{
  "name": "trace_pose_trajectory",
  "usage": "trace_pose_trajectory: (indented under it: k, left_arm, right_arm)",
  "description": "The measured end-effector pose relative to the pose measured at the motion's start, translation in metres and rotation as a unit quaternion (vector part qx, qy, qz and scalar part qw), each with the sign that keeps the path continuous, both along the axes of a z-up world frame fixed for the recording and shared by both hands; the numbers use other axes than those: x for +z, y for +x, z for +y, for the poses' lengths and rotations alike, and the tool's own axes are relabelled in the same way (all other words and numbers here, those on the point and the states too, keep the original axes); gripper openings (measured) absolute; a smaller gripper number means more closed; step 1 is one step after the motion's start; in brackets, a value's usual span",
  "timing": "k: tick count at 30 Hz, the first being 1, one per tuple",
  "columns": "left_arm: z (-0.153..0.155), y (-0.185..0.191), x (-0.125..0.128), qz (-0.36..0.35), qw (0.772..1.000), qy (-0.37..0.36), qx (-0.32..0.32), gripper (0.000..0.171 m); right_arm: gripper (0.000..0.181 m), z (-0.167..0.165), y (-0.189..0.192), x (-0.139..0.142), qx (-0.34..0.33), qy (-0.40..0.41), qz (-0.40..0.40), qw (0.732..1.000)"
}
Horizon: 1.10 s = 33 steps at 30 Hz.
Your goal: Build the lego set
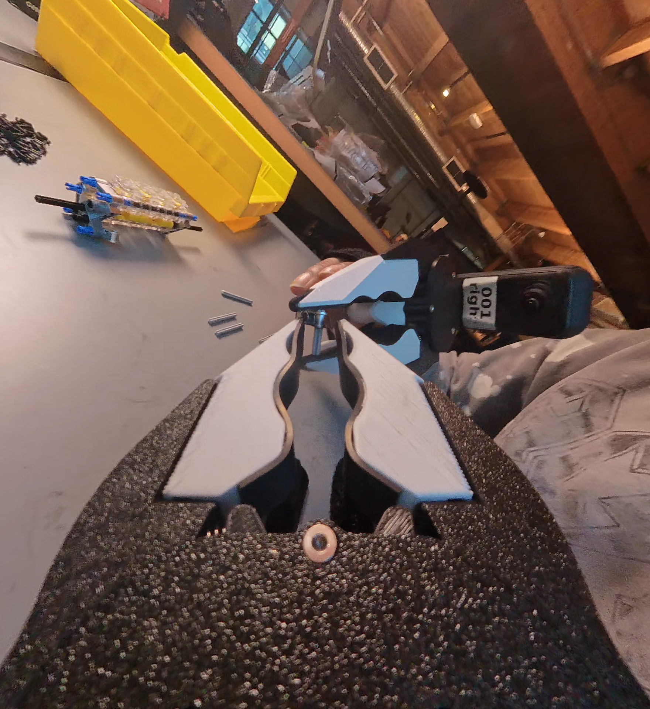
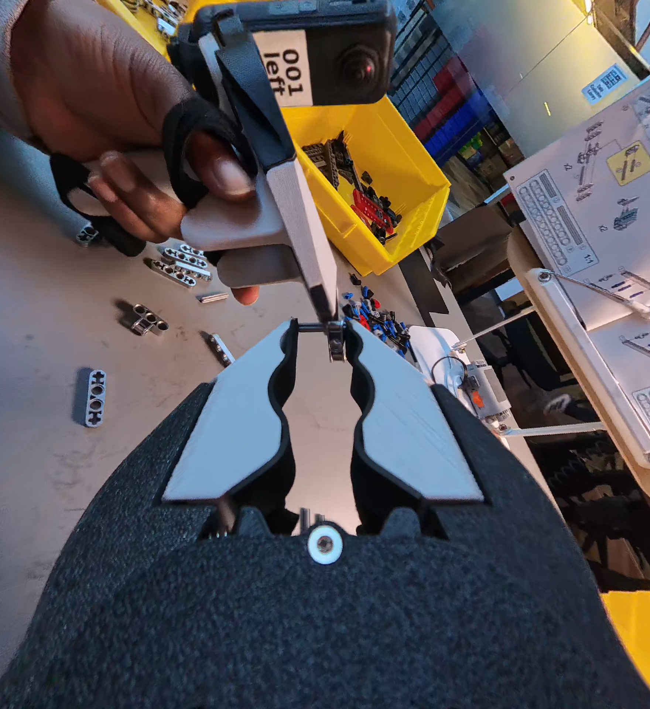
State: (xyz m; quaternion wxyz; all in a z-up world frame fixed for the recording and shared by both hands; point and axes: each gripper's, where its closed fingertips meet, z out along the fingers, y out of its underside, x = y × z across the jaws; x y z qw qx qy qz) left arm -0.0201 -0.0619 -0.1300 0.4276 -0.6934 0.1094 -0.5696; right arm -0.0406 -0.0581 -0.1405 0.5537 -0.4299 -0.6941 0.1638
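Observation:
My left gripper (image 1: 318,328) is closed on a small grey connector (image 1: 308,317) with a short axle (image 1: 315,339) stuck in it, held above the grey table (image 1: 85,345). My right gripper (image 2: 321,326) meets it from the other side. The black axle (image 2: 310,327) and grey connector (image 2: 335,341) span the gap between its fingertips, touching both. In the right wrist view the left gripper (image 2: 329,314) comes down from above and pinches the connector. In the left wrist view the right gripper's upper finger (image 1: 354,284) lies over the piece.
A yellow bin (image 1: 154,103) and a small model with blue pins (image 1: 124,207) stand on the table, near a black parts pile (image 1: 5,138) and loose grey pins (image 1: 231,318). Grey beams (image 2: 95,397), a coloured pin pile (image 2: 381,322), a parts bin (image 2: 411,238) and an instruction sheet (image 2: 603,192) are close by. Only a small space, under 4 cm, lies between the two pairs of fingers.

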Motion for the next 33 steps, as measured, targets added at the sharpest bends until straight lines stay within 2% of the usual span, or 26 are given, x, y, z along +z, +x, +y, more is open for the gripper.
trace_pose_trajectory:
  k: [3,8,9,13,15,23,33]
  left_arm:
    - [0.0,0.002,-0.009,0.065,0.998,0.02,0.011,0.007]
    - [0.001,0.002,-0.015,0.137,0.989,0.054,0.028,0.005]
    - [0.001,0.002,-0.013,0.128,0.99,0.054,0.03,0.005]
    - [0.003,-0.005,0.001,-0.008,1.0,0.001,0.018,0.005]
    - [0.004,-0.006,0.002,-0.048,0.999,-0.017,0.016,0.005]
    - [0.005,-0.004,0.008,-0.1,0.994,-0.033,0.02,0.005]
    - [0.007,-0.006,0.014,-0.114,0.992,-0.022,0.041,0.004]
  right_arm:
    - [0.021,-0.003,-0.001,-0.006,0.0,0.009,-0.018,1.0]
    - [0.021,-0.003,-0.001,-0.013,-0.005,0.022,-0.04,0.999]
    - [0.022,-0.002,-0.001,-0.011,-0.006,0.025,-0.031,0.999]
    - [0.025,0.0,-0.001,0.003,-0.012,0.016,0.012,1.0]
    - [0.026,0.001,-0.001,0.005,-0.017,0.015,0.019,1.0]
    - [0.021,0.001,-0.002,0.009,-0.031,-0.001,0.033,0.999]
    - [0.02,0.002,-0.003,0.015,-0.047,-0.032,0.051,0.997]
